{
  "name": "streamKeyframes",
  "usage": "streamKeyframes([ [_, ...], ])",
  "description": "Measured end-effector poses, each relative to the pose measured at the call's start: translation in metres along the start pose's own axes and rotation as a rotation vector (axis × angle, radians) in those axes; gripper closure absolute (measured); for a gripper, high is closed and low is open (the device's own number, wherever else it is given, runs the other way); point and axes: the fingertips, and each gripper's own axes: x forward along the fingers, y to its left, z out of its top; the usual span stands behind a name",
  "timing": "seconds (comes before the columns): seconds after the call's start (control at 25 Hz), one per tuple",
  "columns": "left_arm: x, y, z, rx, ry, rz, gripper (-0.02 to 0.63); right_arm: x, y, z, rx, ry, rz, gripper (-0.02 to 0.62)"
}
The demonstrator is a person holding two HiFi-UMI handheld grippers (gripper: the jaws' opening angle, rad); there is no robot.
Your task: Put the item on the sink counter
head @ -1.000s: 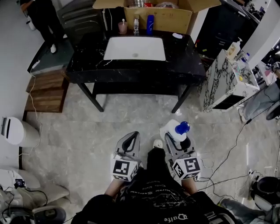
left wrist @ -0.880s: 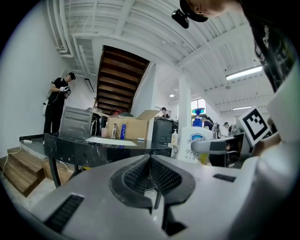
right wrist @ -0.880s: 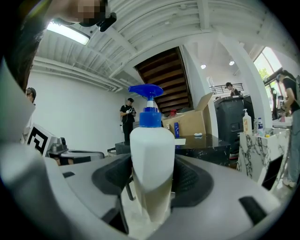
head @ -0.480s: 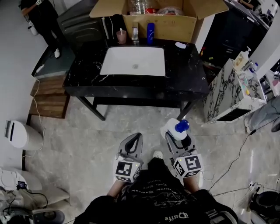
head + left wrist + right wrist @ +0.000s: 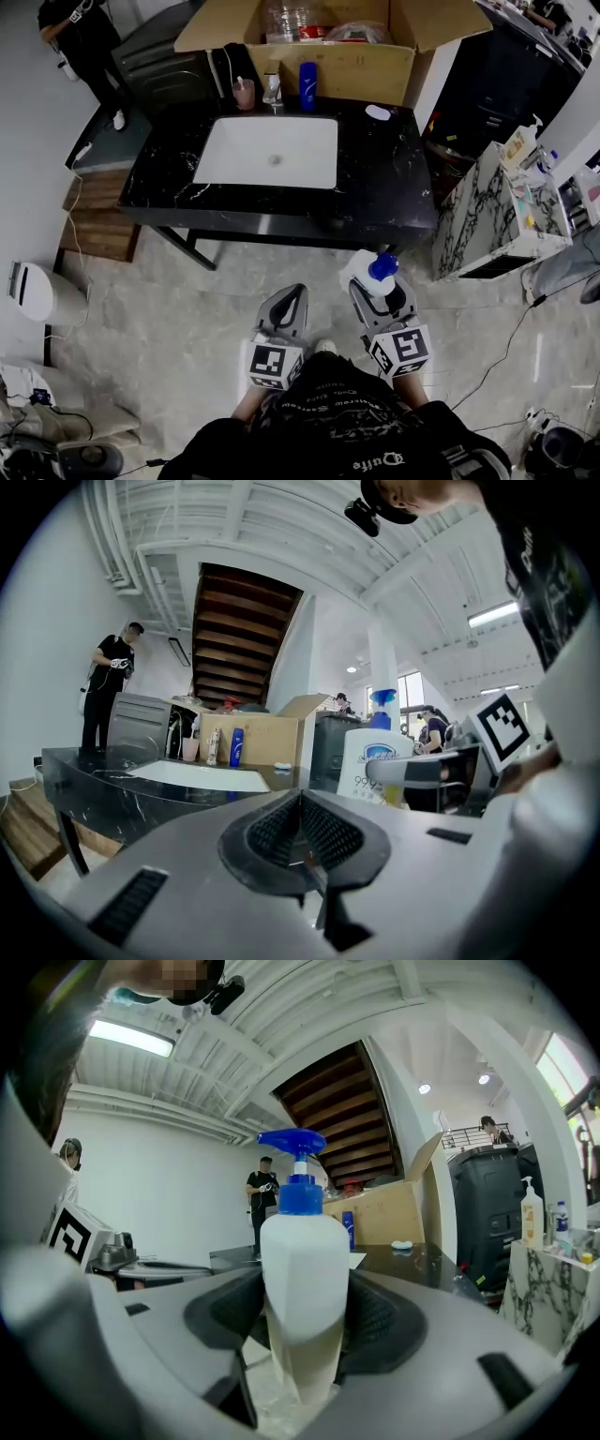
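Note:
A white pump bottle [image 5: 366, 275] with a blue pump head stands upright between the pads of my right gripper [image 5: 377, 287], which is shut on its body; the same bottle [image 5: 302, 1279] fills the middle of the right gripper view. To its left my left gripper [image 5: 292, 296] is shut with nothing in it, its pads meeting in the left gripper view [image 5: 300, 797], where the bottle [image 5: 373, 761] also shows. The black marble sink counter [image 5: 389, 178] with a white basin [image 5: 267, 152] lies just ahead of both grippers, a strip of floor between.
At the counter's back stand a pink cup [image 5: 244, 94], a clear bottle [image 5: 272, 89], a blue bottle [image 5: 307, 73] and a white dish [image 5: 379, 112]. An open cardboard box [image 5: 356, 47] rises behind. A marble cabinet [image 5: 483, 211] stands right, a person [image 5: 80, 37] far left.
The counter has come nearer to both grippers as the person walks toward it. The right gripper still holds the bottle and the left stays shut.

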Motion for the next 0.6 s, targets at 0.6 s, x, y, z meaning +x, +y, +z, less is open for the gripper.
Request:
streamKeyframes([
  [0.6, 0.058, 0.006, -0.012, -0.076, 0.034, -0.024, 0.598, 0.019, -0.042, -0.007, 0.050, 0.018, -0.029, 0.337],
])
